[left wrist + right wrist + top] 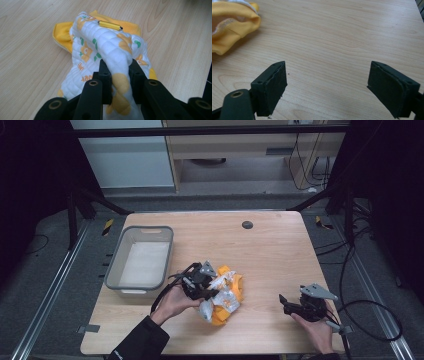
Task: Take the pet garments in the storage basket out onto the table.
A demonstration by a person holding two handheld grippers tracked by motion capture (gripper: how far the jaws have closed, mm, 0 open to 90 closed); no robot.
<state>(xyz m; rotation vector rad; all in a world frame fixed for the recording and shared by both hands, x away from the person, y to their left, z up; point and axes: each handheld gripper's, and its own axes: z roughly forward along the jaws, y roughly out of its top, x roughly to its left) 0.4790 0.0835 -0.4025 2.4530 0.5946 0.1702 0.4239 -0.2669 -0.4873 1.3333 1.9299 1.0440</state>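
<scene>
the left hand-held gripper (pixel 117 75), low centre in its own view, is clamped on a fold of the white and yellow quilted garment (pixel 105 50), which lies bunched on the counter (pixel 270 250) at the middle of the high view. the right hand-held gripper (pixel 327 87) gapes wide, gripping nothing, above bare wood at lower right.

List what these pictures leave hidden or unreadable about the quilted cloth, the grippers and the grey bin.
- Quilted cloth: its near end is hidden behind the left gripper in the left gripper view; the printed word is too small to read.
- The same cloth in the right gripper view: cut off by the top-left edge.
- Right gripper: its jaws are too small in the high view.
- Grey bin: near inner wall hidden by its own rim.
</scene>
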